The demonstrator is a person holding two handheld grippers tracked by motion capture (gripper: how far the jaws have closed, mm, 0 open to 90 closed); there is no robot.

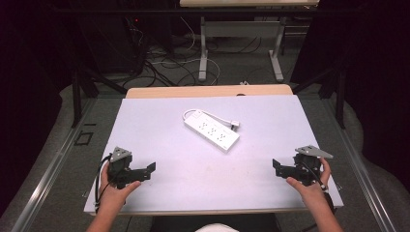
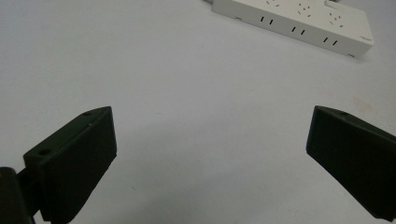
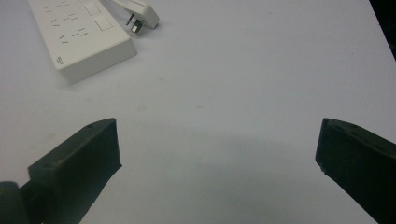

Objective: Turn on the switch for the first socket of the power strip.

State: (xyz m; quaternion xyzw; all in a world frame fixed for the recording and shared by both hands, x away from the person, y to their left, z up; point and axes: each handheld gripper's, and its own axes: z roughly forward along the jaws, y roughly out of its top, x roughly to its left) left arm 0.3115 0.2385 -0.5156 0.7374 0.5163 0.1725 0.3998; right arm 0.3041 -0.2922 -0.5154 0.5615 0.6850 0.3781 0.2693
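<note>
A white power strip [image 1: 212, 131] lies slantwise in the middle of the white table [image 1: 159, 125], its white cord looping behind it to a plug [image 1: 235, 124]. My left gripper [image 1: 150, 168] rests low at the table's front left, jaws wide apart with nothing between them; the left gripper view has the power strip [image 2: 299, 23] far ahead at the top. At the front right my right gripper [image 1: 276, 166] is open and empty too, pointing inward. The right gripper view catches the power strip [image 3: 81, 35] and the plug [image 3: 142, 16] at the upper left.
The table's front edge [image 1: 212, 210] runs just behind both hands. Beyond the far edge a wooden tabletop strip [image 1: 208, 91], desk legs and tangled cables [image 1: 164, 63] stand on the floor. Dark curtains close in both sides.
</note>
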